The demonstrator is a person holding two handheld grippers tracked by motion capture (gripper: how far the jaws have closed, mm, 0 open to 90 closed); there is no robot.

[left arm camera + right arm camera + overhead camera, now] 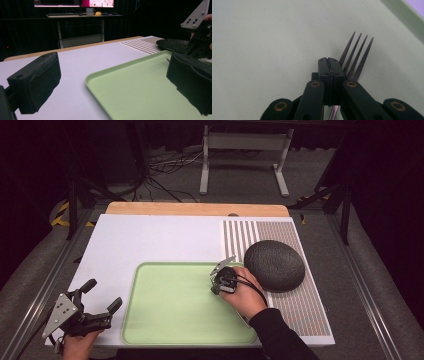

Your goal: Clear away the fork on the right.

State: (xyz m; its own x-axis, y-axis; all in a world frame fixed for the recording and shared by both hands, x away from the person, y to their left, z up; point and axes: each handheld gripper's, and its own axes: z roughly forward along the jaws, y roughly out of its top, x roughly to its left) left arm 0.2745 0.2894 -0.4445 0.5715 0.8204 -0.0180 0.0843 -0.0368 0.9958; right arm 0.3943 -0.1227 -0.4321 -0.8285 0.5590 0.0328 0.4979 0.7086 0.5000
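Green tray (165, 320) fills the lower centre of the high view. At lower left the left gripper (100, 296) stands wide and empty. Right of centre, the right gripper (329, 61) is clamped on a purple fork (355, 56) over the tray. Farther right, a dark round mat (274, 265) lies on the table (150, 240).

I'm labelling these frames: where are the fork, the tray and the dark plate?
fork (355, 56), right gripper view, on its tines.
tray (175, 307), high view, on its bare green floor.
plate (274, 265), high view, on its centre.
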